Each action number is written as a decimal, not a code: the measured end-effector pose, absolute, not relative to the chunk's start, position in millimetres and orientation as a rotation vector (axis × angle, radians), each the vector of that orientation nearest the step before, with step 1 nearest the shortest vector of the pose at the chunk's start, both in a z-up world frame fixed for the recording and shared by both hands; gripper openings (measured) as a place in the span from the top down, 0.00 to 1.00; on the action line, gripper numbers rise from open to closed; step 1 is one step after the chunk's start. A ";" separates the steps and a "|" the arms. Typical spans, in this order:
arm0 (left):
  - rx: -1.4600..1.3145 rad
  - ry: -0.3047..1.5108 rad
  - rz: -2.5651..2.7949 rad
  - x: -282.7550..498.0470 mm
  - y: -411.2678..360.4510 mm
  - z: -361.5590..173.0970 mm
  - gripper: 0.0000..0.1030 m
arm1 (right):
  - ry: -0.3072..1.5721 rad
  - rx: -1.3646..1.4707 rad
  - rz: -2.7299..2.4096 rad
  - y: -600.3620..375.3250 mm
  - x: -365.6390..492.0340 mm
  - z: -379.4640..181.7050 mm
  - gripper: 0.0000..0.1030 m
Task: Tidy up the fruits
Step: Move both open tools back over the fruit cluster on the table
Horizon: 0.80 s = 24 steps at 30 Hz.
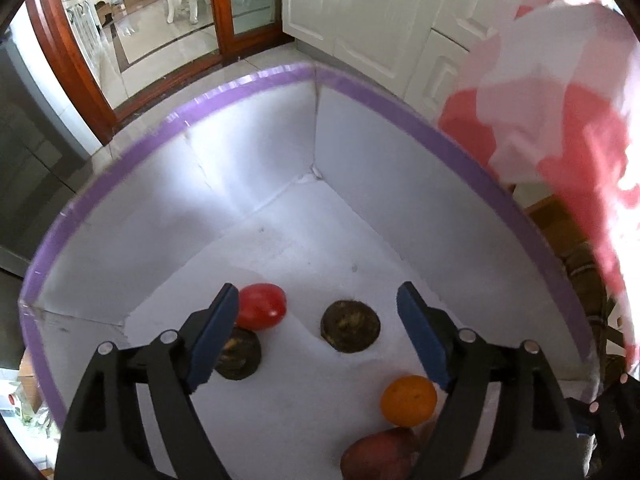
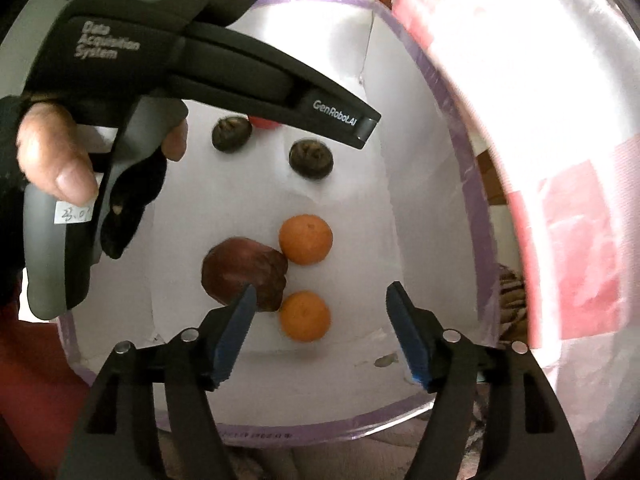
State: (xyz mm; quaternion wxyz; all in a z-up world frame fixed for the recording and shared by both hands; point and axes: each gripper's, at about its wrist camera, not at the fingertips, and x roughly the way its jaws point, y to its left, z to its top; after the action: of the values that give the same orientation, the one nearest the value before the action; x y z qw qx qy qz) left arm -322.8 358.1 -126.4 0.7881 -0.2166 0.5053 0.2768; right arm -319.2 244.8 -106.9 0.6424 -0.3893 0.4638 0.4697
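Observation:
A white box with a purple rim (image 1: 240,84) (image 2: 472,184) holds the fruit. In the left wrist view lie a red tomato (image 1: 262,306), two dark round fruits (image 1: 350,326) (image 1: 240,356), an orange (image 1: 408,400) and a dark red apple (image 1: 380,454). My left gripper (image 1: 318,300) is open and empty above the box floor. In the right wrist view I see two oranges (image 2: 306,239) (image 2: 305,316), the apple (image 2: 244,272) and both dark fruits (image 2: 311,158) (image 2: 231,134). My right gripper (image 2: 320,300) is open and empty over the nearer orange.
A pink and white cloth or bag (image 1: 560,100) (image 2: 540,120) hangs along the box's right side. The left gripper's body and the hand holding it (image 2: 52,152) cover the box's left part in the right wrist view. White cabinets (image 1: 360,8) stand behind.

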 end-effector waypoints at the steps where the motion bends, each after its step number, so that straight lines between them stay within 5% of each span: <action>1: -0.462 1.085 0.600 -323.9 358.4 -122.6 0.21 | 1.037 -0.871 1.084 242.1 -320.9 -100.6 0.35; 7: -0.400 0.968 0.680 -327.4 364.3 -62.3 0.20 | 0.887 -0.632 1.310 225.3 -324.0 -28.3 0.28; 11: -0.295 0.787 0.819 -328.7 355.2 -0.5 0.02 | 0.745 -0.453 1.356 190.8 -312.0 29.5 0.24; 16: -0.180 0.567 0.657 -302.3 296.2 78.6 0.02 | 0.578 -0.282 1.196 117.2 -270.8 89.0 0.15; 24: -0.200 0.600 0.165 -176.4 166.0 104.8 0.02 | 0.486 -0.087 0.689 -50.2 -177.0 108.8 0.15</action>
State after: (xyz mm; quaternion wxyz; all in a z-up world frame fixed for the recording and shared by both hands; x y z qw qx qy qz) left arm -176.4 166.0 104.8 0.9470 -0.0983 0.2948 0.0810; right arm -177.0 -50.2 108.8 0.9116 -0.0423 0.2357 0.3341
